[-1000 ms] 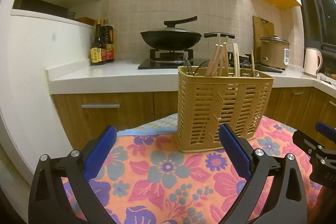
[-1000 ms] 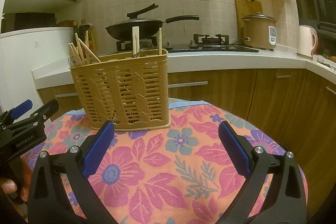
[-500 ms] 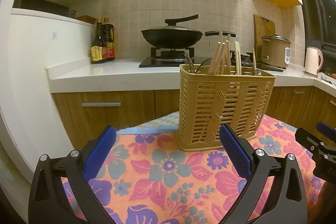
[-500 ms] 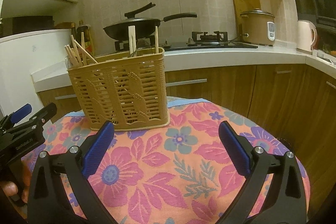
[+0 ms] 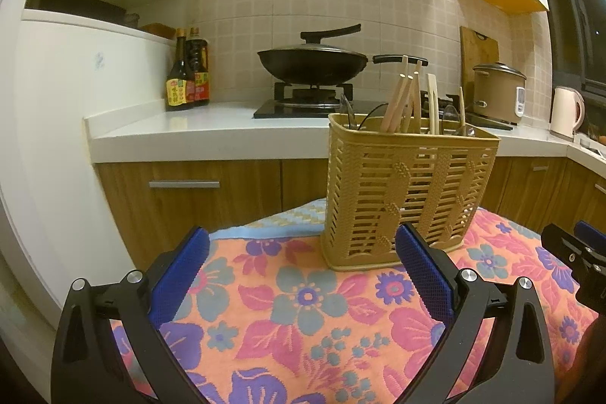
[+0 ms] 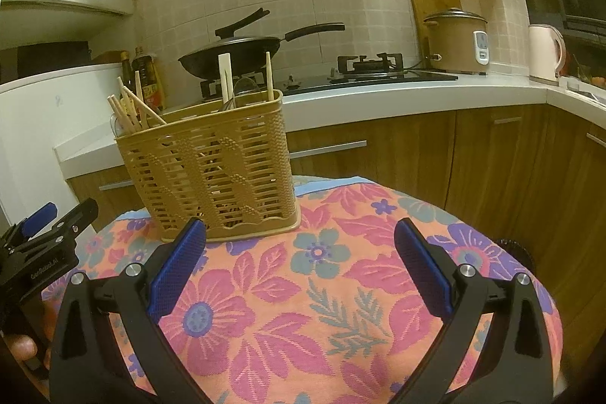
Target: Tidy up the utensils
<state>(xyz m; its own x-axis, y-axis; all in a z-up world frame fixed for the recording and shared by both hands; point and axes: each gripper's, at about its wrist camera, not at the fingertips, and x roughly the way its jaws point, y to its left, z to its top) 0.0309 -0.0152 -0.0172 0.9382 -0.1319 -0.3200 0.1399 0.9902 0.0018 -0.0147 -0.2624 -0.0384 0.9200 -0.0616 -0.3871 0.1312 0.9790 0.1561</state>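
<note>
The flowered cloth (image 6: 322,309) lies bare in front of the basket (image 6: 212,169), giving open passage. Chopsticks (image 5: 397,101) stick up above its rim; the kitchen bench (image 5: 212,135) stands close behind.

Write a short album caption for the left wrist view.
Open left tongs hover over a floral tablecloth, facing a woven utensil basket holding wooden chopsticks.

Dim warm indoor light; strong fisheye bending, dark corners; sharp focus
</note>
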